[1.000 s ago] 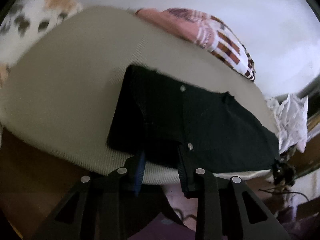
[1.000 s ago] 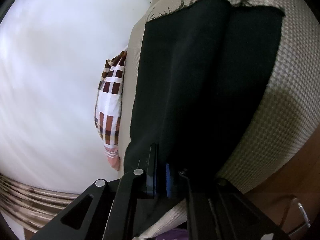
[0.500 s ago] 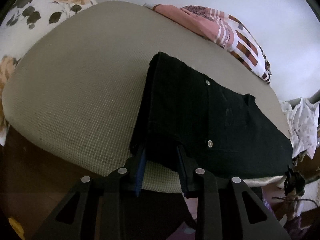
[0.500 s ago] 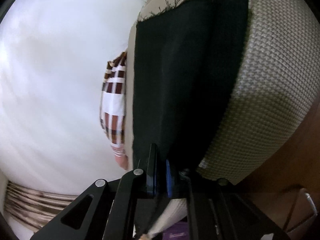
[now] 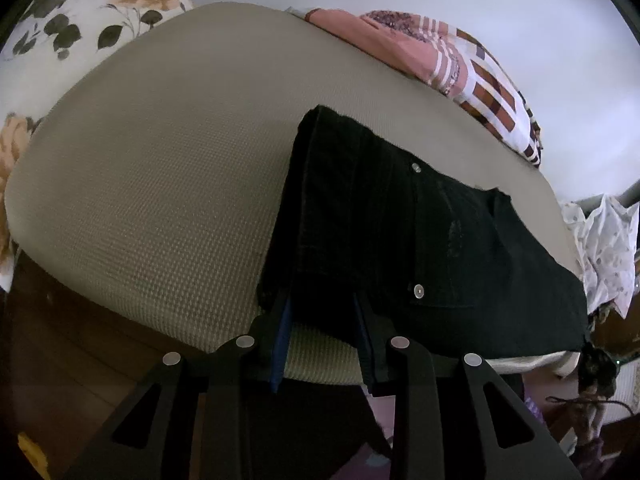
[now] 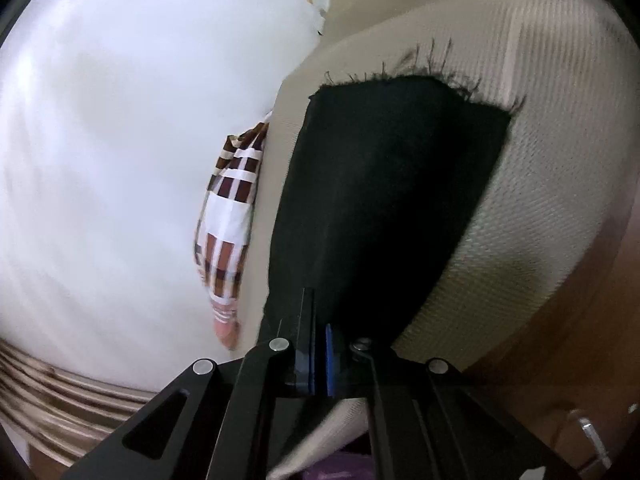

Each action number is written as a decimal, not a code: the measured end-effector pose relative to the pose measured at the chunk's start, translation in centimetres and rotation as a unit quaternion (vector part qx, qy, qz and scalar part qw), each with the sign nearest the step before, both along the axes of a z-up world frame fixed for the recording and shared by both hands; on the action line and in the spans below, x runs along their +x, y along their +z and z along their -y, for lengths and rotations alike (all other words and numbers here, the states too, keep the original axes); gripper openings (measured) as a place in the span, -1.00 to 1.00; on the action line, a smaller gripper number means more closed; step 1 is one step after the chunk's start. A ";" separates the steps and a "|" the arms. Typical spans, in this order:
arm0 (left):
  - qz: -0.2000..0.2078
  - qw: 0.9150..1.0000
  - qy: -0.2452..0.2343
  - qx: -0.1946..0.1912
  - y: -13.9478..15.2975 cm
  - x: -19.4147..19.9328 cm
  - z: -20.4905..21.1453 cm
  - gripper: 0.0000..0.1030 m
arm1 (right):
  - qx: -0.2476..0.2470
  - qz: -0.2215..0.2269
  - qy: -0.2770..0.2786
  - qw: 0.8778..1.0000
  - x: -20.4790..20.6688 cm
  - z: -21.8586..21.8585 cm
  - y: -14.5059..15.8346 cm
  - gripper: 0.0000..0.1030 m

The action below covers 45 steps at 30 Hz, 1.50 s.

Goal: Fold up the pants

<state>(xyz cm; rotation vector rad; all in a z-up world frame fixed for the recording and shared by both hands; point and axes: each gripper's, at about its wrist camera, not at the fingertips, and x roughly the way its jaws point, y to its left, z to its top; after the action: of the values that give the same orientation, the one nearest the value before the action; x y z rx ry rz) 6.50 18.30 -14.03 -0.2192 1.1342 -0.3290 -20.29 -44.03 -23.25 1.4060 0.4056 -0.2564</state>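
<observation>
Left wrist view: the black pants (image 5: 420, 240) lie on the beige textured cushion (image 5: 160, 184), toward its right half, with the waistband end nearest the camera and the near edge reaching the cushion's front rim. The left gripper (image 5: 324, 320) has its two fingers set partly apart around that near waistband edge, a thick bundle of cloth between the blue pads; they appear to be clamping it, though the dark fabric hides the exact contact. In the right wrist view the right gripper (image 6: 318, 344) has its pads pressed all but together on a thin edge of the same pants (image 6: 392, 200), whose frayed hem lies at the far end on the cushion (image 6: 540, 200). To do this fold well, I judge both grips should rise together and carry the held edge across the cushion toward the opposite end, keeping the cloth taut between them so no crease forms, and setting edge on edge before letting go; the thin pinch on the right could slip if pulled hard. The cushion's woven cover looks grippy, so dragging may bunch the fabric; lifting is safer. Beyond the cushion lie a pink and brown checked cloth (image 5: 460, 64), a floral fabric (image 5: 80, 20) to its left, a white wall behind and dark wood flooring below.
</observation>
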 end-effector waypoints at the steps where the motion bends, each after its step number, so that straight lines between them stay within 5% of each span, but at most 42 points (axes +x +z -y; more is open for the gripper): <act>1: 0.001 1.000 -0.002 0.002 -0.1 0.0 0.0 -0.40 | 0.019 -0.012 -0.005 1.000 -0.2 0.3 -1.3 -0.92; 4: -0.002 1.000 -0.001 -0.004 -0.3 0.1 -0.2 -0.39 | 0.066 0.011 -0.017 0.998 -0.5 0.7 -3.3 -0.97; 13: 0.024 1.000 0.002 0.006 0.4 0.0 0.0 -0.38 | 0.069 0.037 -0.002 0.997 -0.5 1.1 -2.7 -0.81; 17: 0.040 0.999 0.015 0.013 0.7 0.2 -0.4 -0.38 | 0.033 -0.003 0.013 0.999 0.1 0.9 -2.6 -0.91; 19: 0.045 0.998 0.035 0.020 0.7 0.4 -1.0 -0.56 | 0.038 0.005 0.007 0.999 0.0 1.0 -2.8 -0.91; 22: 0.023 0.998 0.041 -0.044 0.2 0.6 -2.6 -0.56 | 0.012 -0.008 0.017 1.000 0.4 1.0 -2.0 -0.91; 26: 0.034 0.999 0.029 -0.004 0.2 0.3 -2.3 -0.55 | 0.028 0.002 0.017 0.999 0.2 1.3 -2.9 -0.98; 30: 0.061 0.997 0.044 0.013 1.2 0.6 -2.7 -0.55 | 0.044 -0.002 0.020 0.999 -0.5 1.4 -2.4 -0.84; 33: 0.059 0.997 0.053 -0.018 1.9 0.9 -3.9 -0.53 | 0.058 -0.019 0.002 0.998 -2.1 1.4 -1.8 -0.76; 38: 0.071 0.987 0.107 -0.095 3.2 0.0 -7.3 -0.25 | -0.047 -0.023 0.057 0.997 -0.1 -1.2 4.8 -0.74; 41: 0.053 0.988 0.094 -0.113 2.5 -0.2 -7.0 -0.21 | -0.126 0.032 0.175 0.976 6.5 -5.0 9.5 -0.64; 45: 0.001 0.993 0.054 -0.102 1.0 -0.5 -4.6 -0.20 | -0.248 0.060 0.336 0.907 16.8 -12.7 13.4 -0.35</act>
<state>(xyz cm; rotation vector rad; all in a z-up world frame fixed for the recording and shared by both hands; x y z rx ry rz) 5.98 22.92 -13.08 -0.4592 1.0812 -0.3492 -3.45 -31.30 -9.88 0.7151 0.6457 0.2810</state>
